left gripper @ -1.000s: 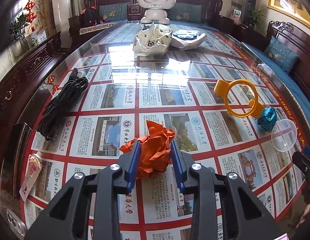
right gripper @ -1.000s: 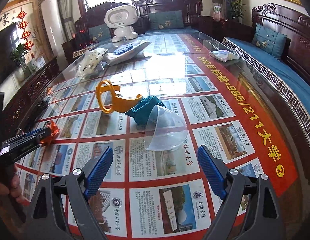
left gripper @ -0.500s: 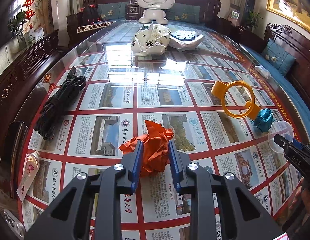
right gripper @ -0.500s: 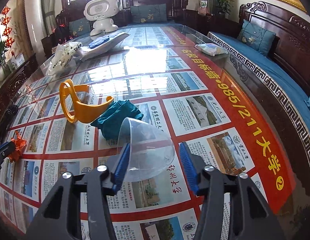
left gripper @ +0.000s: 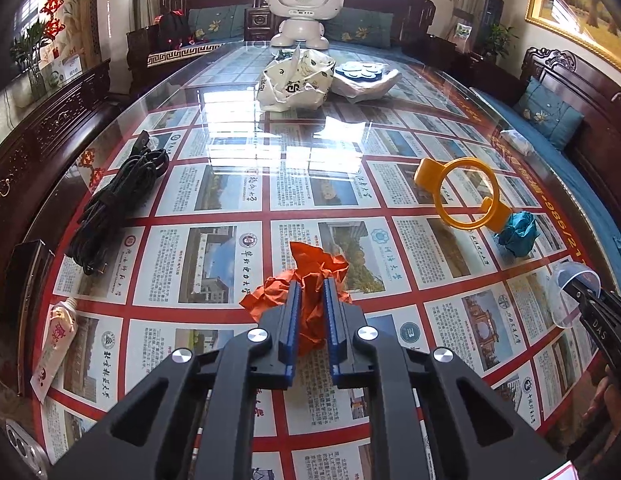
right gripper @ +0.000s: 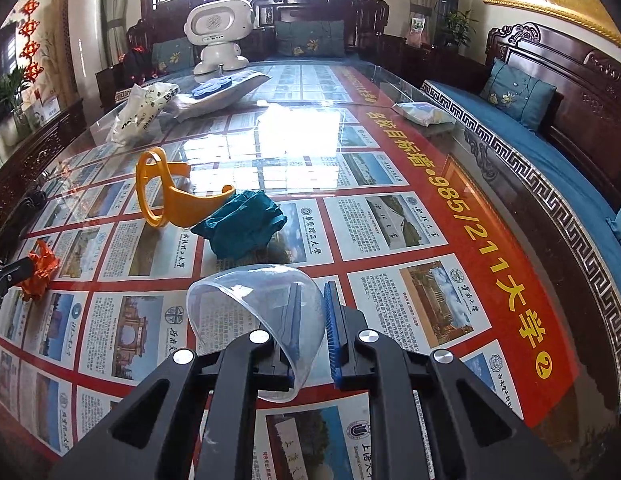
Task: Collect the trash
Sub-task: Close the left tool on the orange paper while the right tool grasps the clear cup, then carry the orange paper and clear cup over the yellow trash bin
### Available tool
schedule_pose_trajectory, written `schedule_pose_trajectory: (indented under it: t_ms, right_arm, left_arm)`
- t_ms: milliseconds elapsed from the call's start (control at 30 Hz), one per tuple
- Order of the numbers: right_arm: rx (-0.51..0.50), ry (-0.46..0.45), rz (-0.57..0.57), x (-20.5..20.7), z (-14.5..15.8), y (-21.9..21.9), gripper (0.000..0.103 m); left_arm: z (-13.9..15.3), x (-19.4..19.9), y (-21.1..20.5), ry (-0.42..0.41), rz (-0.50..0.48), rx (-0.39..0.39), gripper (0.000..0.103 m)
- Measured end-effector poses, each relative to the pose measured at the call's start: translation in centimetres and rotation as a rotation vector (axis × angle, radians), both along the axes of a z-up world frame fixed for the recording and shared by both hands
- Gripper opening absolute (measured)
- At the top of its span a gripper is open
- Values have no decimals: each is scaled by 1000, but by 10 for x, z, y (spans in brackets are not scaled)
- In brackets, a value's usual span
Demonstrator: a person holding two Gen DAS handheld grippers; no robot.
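Observation:
My left gripper (left gripper: 310, 292) is shut on a crumpled orange paper ball (left gripper: 306, 276) just above the glass table top. My right gripper (right gripper: 312, 296) is shut on the rim of a clear plastic dome lid (right gripper: 250, 300), held off the table. In the left wrist view the lid (left gripper: 566, 300) and right gripper (left gripper: 578, 292) show at the far right. In the right wrist view the orange paper (right gripper: 40, 270) and a left finger (right gripper: 10, 276) show at the far left. A crumpled teal paper (right gripper: 242, 224) lies beside an orange plastic ring holder (right gripper: 166, 192).
A coiled black cable (left gripper: 110, 204) and a small tube (left gripper: 54, 340) lie at the table's left. A white printed bag (left gripper: 294, 80), a blue-and-white package (left gripper: 366, 76) and a white robot toy (left gripper: 304, 8) stand far back. A tissue pack (right gripper: 422, 114) lies near the right edge.
Both grippers closed: the left squeezed the orange paper tighter, the right moved forward onto the clear lid, closed on its rim and lifted it.

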State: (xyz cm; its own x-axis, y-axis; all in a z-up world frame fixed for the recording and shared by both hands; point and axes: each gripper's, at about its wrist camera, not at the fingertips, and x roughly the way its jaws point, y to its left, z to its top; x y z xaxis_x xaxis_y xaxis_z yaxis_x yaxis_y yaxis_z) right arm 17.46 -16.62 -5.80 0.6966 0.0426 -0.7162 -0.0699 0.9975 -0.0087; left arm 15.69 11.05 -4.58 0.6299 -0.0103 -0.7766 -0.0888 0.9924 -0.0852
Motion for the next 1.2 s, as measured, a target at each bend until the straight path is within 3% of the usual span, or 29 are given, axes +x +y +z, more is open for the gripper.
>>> schedule_pose_trajectory:
  t_ms: [167, 233, 867, 1200]
  right_arm:
    - [18, -28, 25, -9, 12, 4, 12]
    - [23, -43, 35, -14, 16, 4, 12]
    - [46, -81, 86, -53, 33, 7, 12]
    - [59, -126, 105, -124, 54, -15, 12]
  left_arm:
    - [2, -4, 1, -6, -6, -18, 10]
    - [3, -7, 1, -12, -16, -21, 3]
    - [25, -40, -19, -68, -84, -21, 3]
    - [48, -98, -86, -125, -268, -43, 3]
